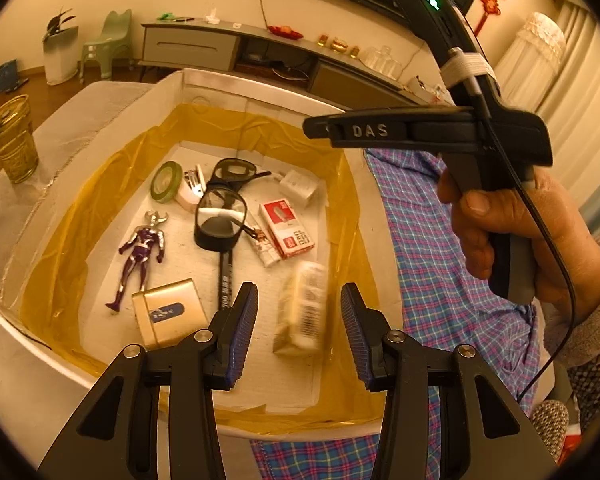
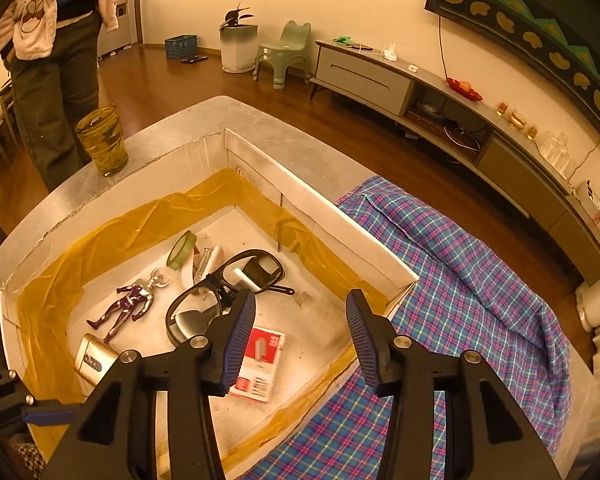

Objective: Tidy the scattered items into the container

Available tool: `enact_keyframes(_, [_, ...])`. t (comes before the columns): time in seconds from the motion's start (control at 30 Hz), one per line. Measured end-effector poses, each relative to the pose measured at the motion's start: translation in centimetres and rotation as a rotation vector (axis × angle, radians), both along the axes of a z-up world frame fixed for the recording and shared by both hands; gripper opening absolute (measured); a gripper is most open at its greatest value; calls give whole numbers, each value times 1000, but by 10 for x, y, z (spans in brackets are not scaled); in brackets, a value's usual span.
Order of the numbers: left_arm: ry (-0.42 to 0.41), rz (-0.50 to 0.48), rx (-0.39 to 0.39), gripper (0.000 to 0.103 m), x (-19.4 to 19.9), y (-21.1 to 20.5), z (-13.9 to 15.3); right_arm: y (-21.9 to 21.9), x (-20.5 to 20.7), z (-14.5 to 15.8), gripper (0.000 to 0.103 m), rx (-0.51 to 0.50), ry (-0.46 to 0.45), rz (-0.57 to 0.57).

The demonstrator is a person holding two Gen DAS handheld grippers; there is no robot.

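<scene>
The blurred cream packet (image 1: pixel 302 306) lies inside the white box (image 1: pixel 216 88), directly below and between the left tongs (image 1: pixel 299 330), its long axis running away from them. These gape wide, holding nothing. The right tongs (image 2: pixel 301 338), equally wide and empty, hover over the box's edge beside the soft checked cloth (image 2: pixel 480 264).

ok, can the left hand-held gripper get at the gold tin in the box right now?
Probably yes. The left hand-held gripper is open and empty above the box, and the gold tin lies flat just to its left with nothing on top, though the toy figure lies close beside it.
</scene>
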State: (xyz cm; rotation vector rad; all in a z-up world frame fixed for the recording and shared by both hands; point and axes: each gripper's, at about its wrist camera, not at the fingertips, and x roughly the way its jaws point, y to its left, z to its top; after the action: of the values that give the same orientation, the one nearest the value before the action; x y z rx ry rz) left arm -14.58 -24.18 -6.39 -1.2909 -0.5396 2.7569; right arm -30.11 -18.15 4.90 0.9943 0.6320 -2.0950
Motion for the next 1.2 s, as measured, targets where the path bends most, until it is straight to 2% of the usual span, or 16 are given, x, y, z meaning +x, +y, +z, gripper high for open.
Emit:
enact_keyframes(0.1, [6, 6, -4, 46, 4, -1, 2, 1, 5, 0, 49, -8, -3, 8])
enact_keyframes(0.57, [43, 44, -123, 46, 26, 11, 20, 22, 48, 6, 49, -38, -49, 65])
enact_keyframes(0.7, [58, 67, -207, 47, 36, 18, 30, 35, 68, 10, 49, -59, -62, 82])
enact_keyframes(0.8, [66, 77, -268, 55, 43, 25, 36, 50, 85, 14, 49, -82, -77, 91])
enact_keyframes(1.0, [52, 81, -278, 57, 53, 36, 40, 83, 124, 22, 49, -141, -94, 108])
enact_keyframes(1.2, [86, 96, -321, 66, 72, 52, 48, 116, 166, 28, 53, -153, -47, 133])
